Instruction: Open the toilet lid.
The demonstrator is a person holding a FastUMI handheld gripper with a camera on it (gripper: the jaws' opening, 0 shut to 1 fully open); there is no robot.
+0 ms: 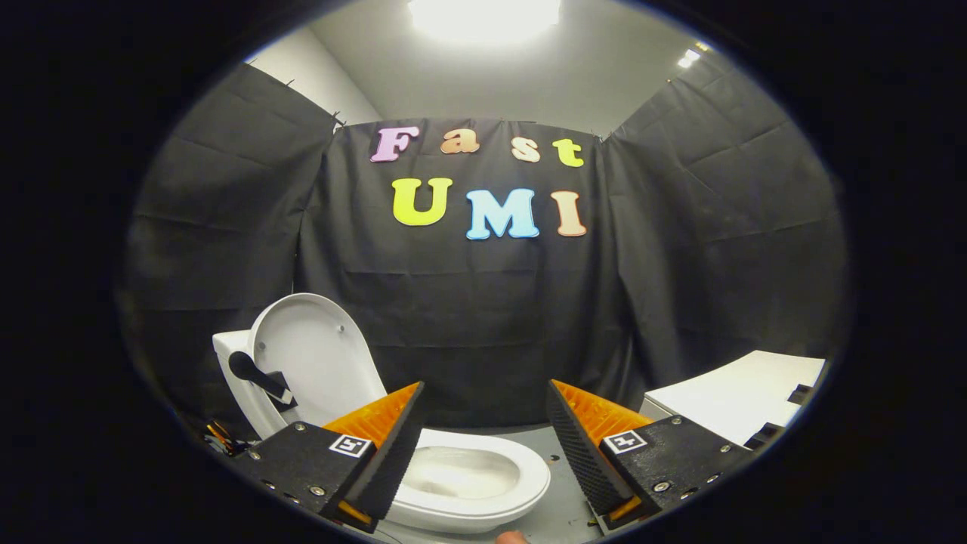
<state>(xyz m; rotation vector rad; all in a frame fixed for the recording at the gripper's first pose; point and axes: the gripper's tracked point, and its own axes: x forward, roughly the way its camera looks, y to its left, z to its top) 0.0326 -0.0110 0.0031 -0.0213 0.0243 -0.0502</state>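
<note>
A white toilet [483,495] stands on the grey floor just below and ahead of my fingers. Its lid [317,363] is raised upright, leaning back against the tank [227,355] to the left beyond my left finger. The seat ring lies flat around the bowl [461,472], which shows between the fingers. My gripper [483,419] is open with a wide gap and nothing between its fingers, held above the front of the bowl. A black handle-like part [261,375] sticks out beside the lid at the tank.
A white counter or cabinet top [744,397] sits to the right beyond my right finger. Black cloth walls [483,317] close the booth behind and on both sides. Some wires [219,438] lie on the floor left of the tank. Grey floor [555,514] lies beside the bowl.
</note>
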